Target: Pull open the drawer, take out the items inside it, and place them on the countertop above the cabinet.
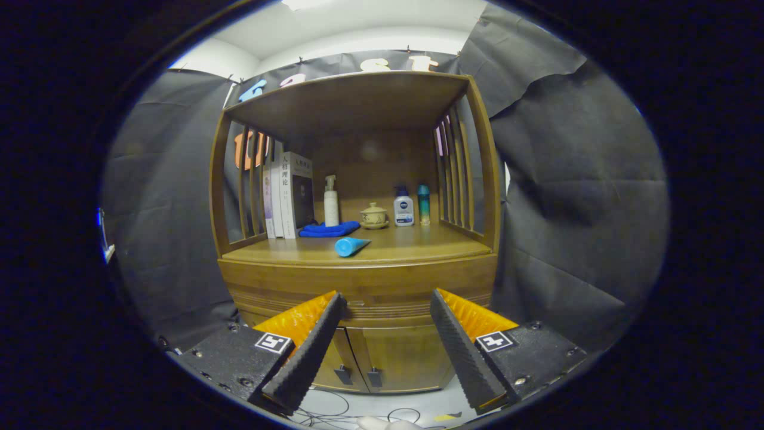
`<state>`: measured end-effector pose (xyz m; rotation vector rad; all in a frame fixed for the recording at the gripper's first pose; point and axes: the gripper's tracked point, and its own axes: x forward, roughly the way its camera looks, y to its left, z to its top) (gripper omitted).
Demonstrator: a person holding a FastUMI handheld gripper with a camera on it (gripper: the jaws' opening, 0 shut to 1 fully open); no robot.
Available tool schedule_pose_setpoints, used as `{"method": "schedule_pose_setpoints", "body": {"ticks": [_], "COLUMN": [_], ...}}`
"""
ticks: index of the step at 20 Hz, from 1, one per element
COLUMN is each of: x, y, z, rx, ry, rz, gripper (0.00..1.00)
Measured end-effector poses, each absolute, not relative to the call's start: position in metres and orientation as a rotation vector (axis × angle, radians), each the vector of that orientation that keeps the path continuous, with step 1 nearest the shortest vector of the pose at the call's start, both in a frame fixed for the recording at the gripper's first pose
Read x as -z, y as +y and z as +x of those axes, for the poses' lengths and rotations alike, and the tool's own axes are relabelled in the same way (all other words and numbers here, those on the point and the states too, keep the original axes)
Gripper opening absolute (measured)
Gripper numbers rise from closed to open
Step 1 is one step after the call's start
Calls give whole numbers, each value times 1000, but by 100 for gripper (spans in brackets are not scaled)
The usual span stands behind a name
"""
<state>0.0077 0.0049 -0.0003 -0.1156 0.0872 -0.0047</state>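
Note:
A wooden cabinet (358,280) stands straight ahead of me. Its drawer front (364,286) sits closed under the countertop (412,242). A blue cone-shaped item (351,245) lies on its side on the countertop near the front edge. My gripper (387,301) is open, with its black ribbed fingers (310,352) spread wide and nothing between them. The fingertips frame the lower edge of the drawer front and stand apart from the wood. What the drawer holds is hidden.
At the back of the countertop stand books (289,194), a white pump bottle (330,203), a folded blue cloth (328,229), a small lidded cup (374,216) and two bottles (412,206). Two cabinet doors (370,358) are below the drawer. Cables (358,412) lie on the floor.

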Motion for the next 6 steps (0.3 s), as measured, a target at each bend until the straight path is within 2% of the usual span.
{"method": "schedule_pose_setpoints", "body": {"ticks": [6], "x": [3], "y": [5], "z": [8], "rx": [3], "ry": [92], "rz": [-117], "gripper": [98]}}
